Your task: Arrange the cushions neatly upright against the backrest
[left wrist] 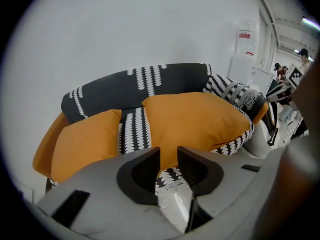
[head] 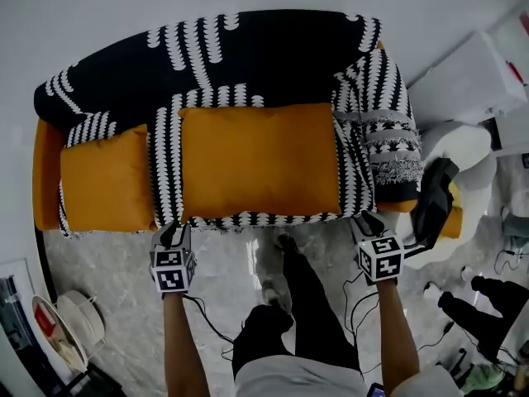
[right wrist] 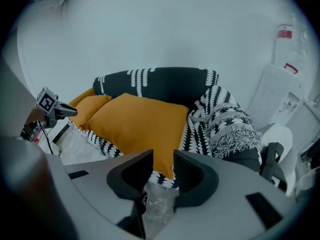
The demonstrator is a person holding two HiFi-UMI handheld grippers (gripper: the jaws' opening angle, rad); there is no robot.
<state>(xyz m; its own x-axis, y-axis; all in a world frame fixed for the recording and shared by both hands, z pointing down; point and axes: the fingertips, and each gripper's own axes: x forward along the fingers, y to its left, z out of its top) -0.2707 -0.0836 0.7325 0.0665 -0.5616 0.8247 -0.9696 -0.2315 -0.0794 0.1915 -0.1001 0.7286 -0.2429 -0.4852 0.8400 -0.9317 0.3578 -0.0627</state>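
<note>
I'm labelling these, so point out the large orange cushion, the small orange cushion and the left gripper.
large orange cushion (head: 260, 160), head view, centre of its face
small orange cushion (head: 103, 180), head view, centre of its face
left gripper (left wrist: 169, 158), left gripper view, gap between its open jaws

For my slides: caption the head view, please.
Left gripper and right gripper, jaws open, at the front corners of a large orange cushion lying on a patterned sofa.

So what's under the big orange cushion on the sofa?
The large orange cushion lies on a black-and-white patterned throw, which shows past its left, front and right edges. The seat of the sofa beneath is covered.
</note>
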